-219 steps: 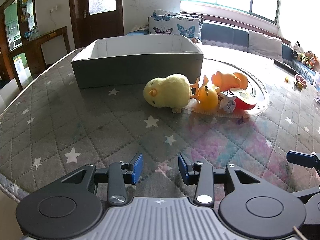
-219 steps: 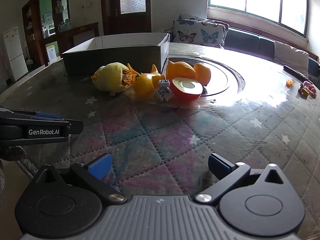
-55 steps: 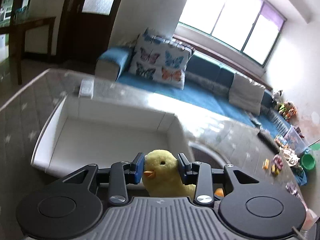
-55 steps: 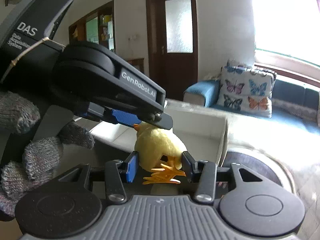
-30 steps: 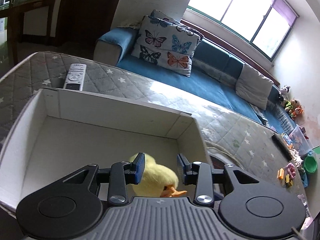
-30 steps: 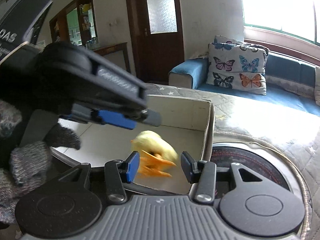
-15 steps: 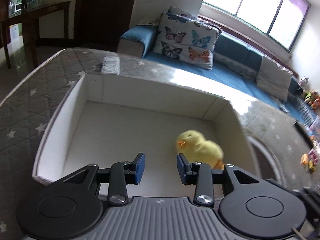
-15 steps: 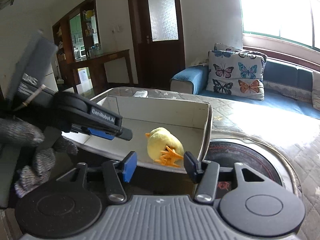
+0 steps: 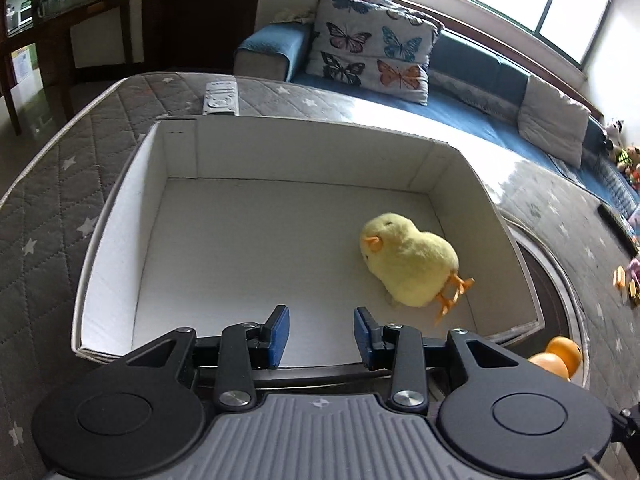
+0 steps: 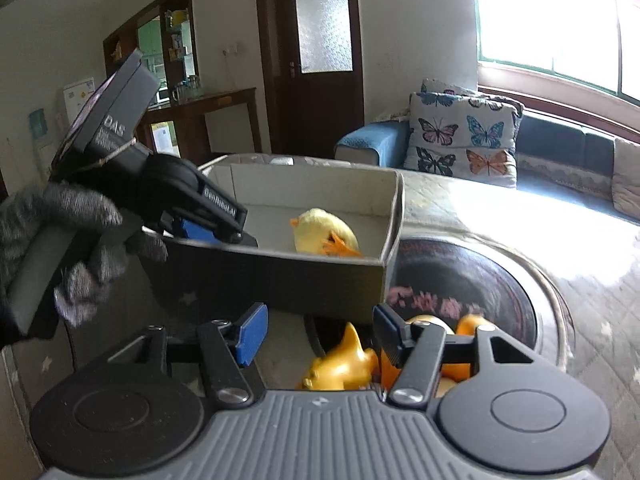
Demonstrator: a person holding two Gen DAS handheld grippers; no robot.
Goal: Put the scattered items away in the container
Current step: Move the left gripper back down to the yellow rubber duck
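Dropped since a second ago: plush chick (image 9: 408, 266) now lying on its side inside cardboard box (image 9: 120, 200), right half. Left gripper (image 9: 322, 336) and right gripper (image 10: 320, 334) both apart, empty. Next, probably hard, slippery rubber duck (image 10: 344, 366); grip across body.

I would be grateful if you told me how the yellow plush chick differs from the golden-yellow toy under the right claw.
The plush chick lies on its side inside the box; the golden-yellow toy is outside it, on the table just below the right claw. The chick is pale and fuzzy; the toy is smooth, glossy and deeper yellow. Neither is gripped.
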